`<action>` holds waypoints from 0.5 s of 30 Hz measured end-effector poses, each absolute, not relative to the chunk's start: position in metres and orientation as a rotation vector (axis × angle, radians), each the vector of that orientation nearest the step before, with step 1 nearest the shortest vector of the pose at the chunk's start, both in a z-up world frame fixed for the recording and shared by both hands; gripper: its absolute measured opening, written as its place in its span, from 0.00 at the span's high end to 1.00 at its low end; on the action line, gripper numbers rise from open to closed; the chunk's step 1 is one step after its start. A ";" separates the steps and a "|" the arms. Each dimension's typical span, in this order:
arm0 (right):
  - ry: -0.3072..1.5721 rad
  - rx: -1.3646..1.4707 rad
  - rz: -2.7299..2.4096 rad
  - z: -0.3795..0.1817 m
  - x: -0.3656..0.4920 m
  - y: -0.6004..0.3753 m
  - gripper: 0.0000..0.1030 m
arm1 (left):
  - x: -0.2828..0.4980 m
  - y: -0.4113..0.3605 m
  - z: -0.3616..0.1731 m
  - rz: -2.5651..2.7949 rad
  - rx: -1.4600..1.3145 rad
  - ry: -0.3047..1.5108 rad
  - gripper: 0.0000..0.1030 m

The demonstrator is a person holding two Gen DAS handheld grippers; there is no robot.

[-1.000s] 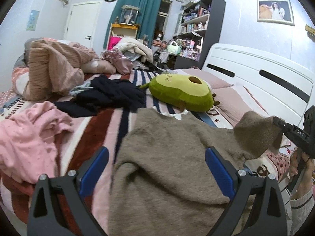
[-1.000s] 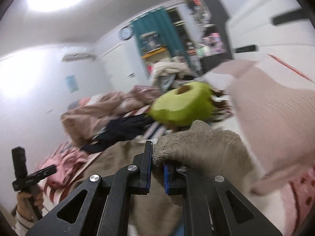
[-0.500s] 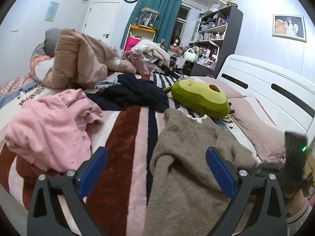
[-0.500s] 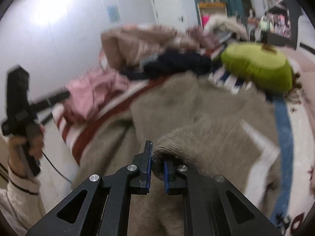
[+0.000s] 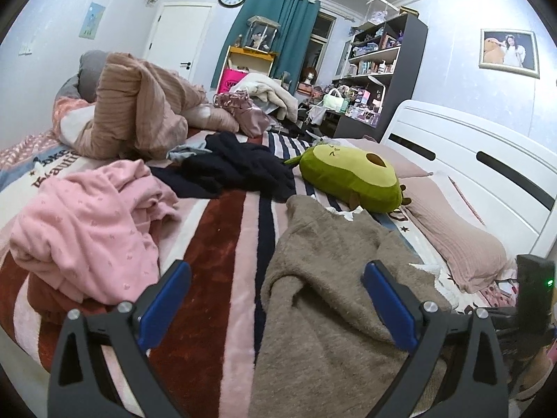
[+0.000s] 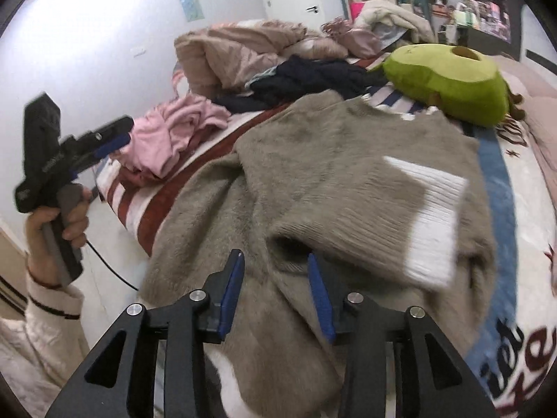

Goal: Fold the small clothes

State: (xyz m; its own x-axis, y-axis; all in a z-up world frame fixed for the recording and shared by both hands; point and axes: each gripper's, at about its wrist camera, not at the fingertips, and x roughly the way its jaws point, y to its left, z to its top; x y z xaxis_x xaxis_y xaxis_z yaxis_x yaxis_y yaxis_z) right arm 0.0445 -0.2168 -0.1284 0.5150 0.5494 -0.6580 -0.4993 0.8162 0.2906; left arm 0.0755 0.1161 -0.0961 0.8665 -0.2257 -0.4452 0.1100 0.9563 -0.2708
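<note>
A fuzzy taupe sweater [image 5: 330, 278] with white ribbed cuffs lies on the striped bed; it also shows in the right wrist view [image 6: 330, 181]. One sleeve with its white cuff [image 6: 431, 216] lies folded across the body. My right gripper [image 6: 275, 271] is open just above the sweater, its jaws apart with nothing between them. My left gripper [image 5: 278, 289] is open and empty, held above the sweater's left side; it also appears in the right wrist view [image 6: 115, 136] off the bed's edge.
A pink garment [image 5: 87, 223], a dark navy garment [image 5: 236, 167] and a green avocado plush [image 5: 348, 177] lie beyond the sweater. A tan blanket heap [image 5: 139, 111] sits farther back. A pink pillow [image 5: 452, 230] and white headboard [image 5: 480, 167] are at right.
My right gripper carried the sleeve across the sweater's body, then opened and let it go. My left gripper drew back and up, off the sweater.
</note>
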 end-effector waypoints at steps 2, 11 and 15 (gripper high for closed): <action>0.802 0.092 0.603 -0.125 0.041 -0.233 0.59 | 0.075 0.112 -0.095 -0.178 -0.236 0.492 0.04; 0.785 0.355 0.454 -0.137 0.059 -0.293 0.37 | 0.075 0.086 -0.092 -0.170 -0.182 0.513 0.02; 0.791 0.423 0.496 -0.150 0.067 -0.293 0.36 | 0.076 0.076 -0.091 -0.153 -0.150 0.521 0.02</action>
State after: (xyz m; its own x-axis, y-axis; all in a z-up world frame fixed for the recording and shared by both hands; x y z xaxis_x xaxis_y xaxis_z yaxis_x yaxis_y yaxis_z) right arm 0.0670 -0.2935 -0.1496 0.6009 0.5669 -0.5636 -0.2604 0.8054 0.5325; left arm 0.0761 0.0761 -0.0914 0.8564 -0.1828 -0.4828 0.1067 0.9777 -0.1809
